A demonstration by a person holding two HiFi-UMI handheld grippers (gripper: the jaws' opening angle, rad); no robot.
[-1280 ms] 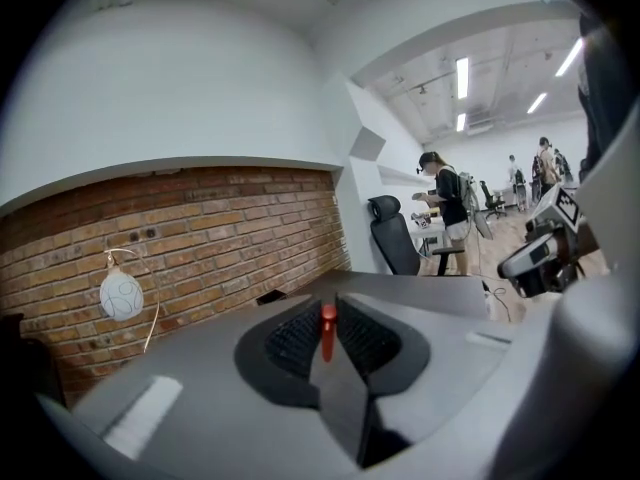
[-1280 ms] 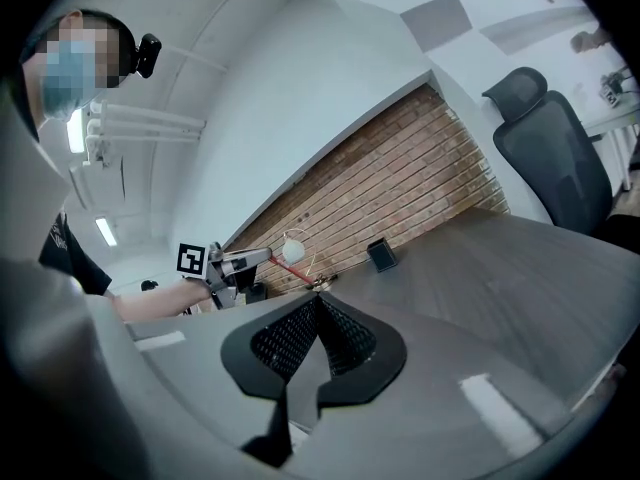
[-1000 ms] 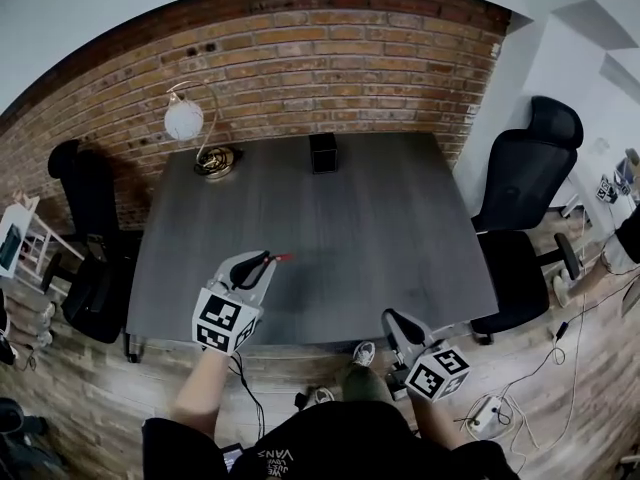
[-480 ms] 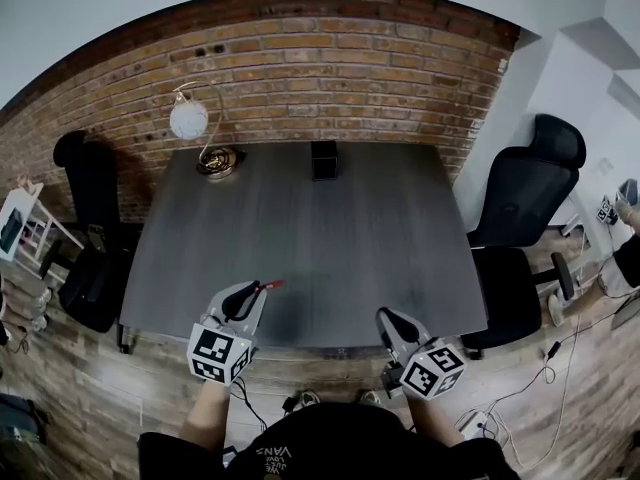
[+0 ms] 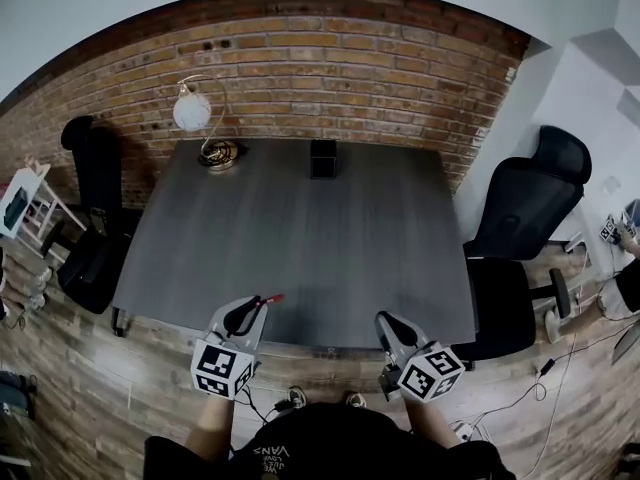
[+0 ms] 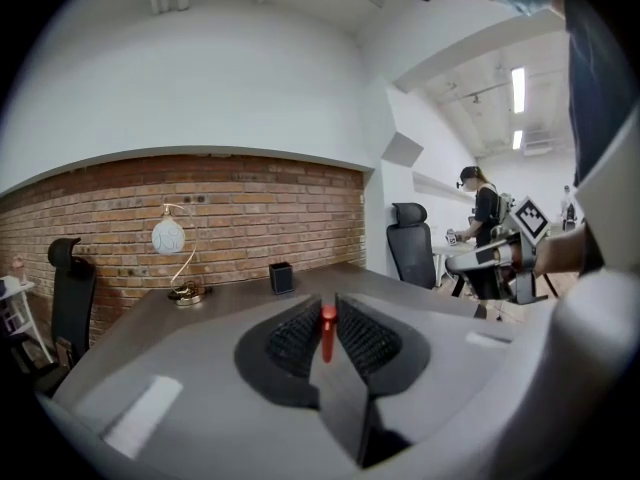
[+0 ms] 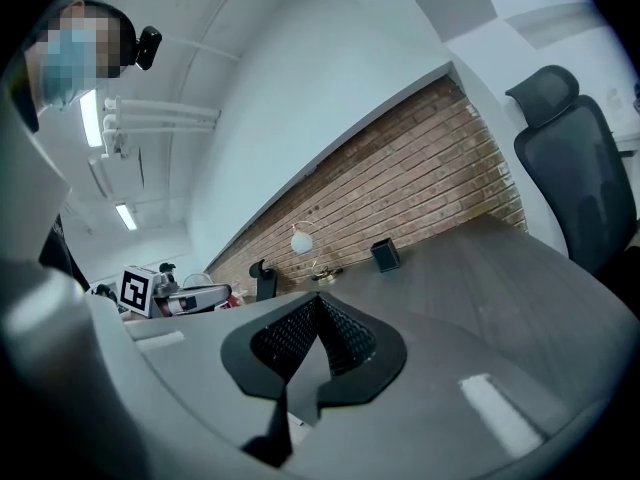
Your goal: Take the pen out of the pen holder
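From the head view, my left gripper (image 5: 262, 304) sits low and left of centre, over the near edge of the dark grey wooden table (image 5: 300, 228). A slim red pen (image 5: 272, 297) pokes past its tips toward the upper right. That view gives me the layout but not the grip itself.

The left gripper view settles it. The jaws stand narrow, and the 2 ribbed black pads press on the pen from both sides, with its rounded red end upright in the middle of the frame.

The small black square pen holder (image 5: 323, 157) stands at the far edge of the table, upper centre of the head view. It is well apart from the pen and to the right of the brass-footed lamp with a white globe (image 5: 192, 113), which stands before the red brick wall (image 5: 350, 68).

My right gripper (image 5: 384, 319) is low and right of centre, at the table's near edge. Only its own view shows its jaws: they are drawn together with nothing between them.

Each gripper view also catches the other gripper's marker cube at its side edge. The left gripper view adds a person (image 6: 487, 208) standing at the right of the frame, beyond a black office chair (image 6: 410, 248).
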